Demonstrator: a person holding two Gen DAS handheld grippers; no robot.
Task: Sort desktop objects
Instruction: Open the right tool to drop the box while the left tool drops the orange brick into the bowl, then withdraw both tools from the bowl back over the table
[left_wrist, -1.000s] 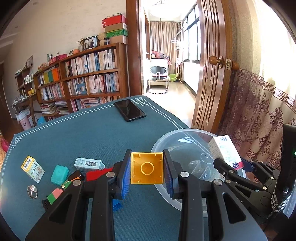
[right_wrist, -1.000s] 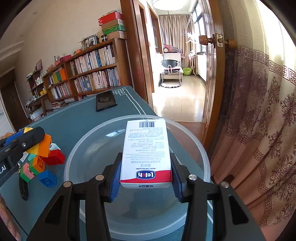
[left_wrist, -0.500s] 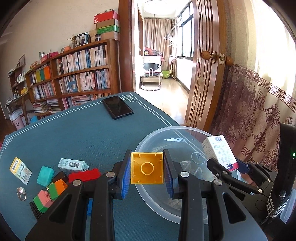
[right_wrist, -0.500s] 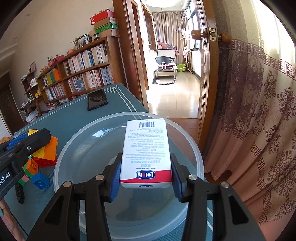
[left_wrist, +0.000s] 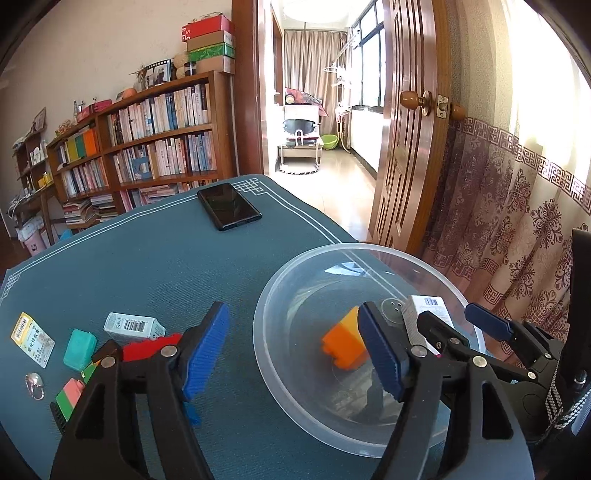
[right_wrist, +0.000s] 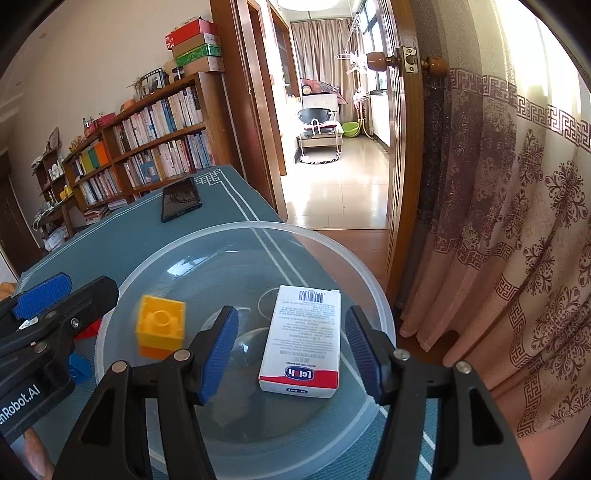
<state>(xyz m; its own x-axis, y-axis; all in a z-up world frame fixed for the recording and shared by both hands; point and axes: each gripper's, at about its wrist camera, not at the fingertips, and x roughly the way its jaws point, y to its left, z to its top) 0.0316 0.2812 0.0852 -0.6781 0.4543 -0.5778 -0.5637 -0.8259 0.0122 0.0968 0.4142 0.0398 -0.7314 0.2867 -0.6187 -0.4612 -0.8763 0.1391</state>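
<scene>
Hovering over clear plastic bowl (right_wrist: 236, 236): left gripper (left_wrist: 295, 347) and right gripper (right_wrist: 291, 350), both gaping wide, gripping nothing; yellow-orange block (right_wrist: 160, 326), white carton (right_wrist: 303, 343) lying inside.

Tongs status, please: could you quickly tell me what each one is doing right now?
Left tongs: open, empty; the yellow block lies in the bowl.
Right tongs: open, empty; the white box lies in the bowl.

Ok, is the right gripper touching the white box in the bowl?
Apart. In the right wrist view the right gripper is open, with bare bowl showing between each blue pad and the white box.
</scene>
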